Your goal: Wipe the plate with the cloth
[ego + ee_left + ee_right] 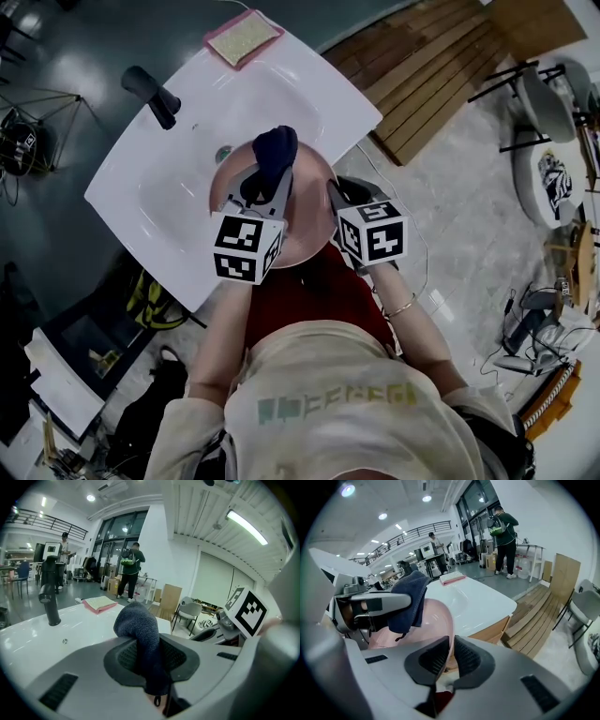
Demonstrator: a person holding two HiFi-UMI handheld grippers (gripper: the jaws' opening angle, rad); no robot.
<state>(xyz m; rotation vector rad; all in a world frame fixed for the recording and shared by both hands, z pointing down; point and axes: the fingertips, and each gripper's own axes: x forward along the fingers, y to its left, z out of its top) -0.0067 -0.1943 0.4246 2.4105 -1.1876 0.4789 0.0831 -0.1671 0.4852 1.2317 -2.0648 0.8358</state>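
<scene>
Clamping cloth [275, 150] over plate [309, 236], left tool [265, 187]

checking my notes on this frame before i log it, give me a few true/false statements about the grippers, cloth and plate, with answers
1. The left gripper is shut on the dark blue cloth. True.
2. The right gripper is open and empty. False: its jaws pinch the rim of the pink plate.
3. A pink-edged pad lies at the far corner of the white sink. True.
4. The cloth lies flat in the sink. False: it is bunched between the left gripper's jaws.
</scene>
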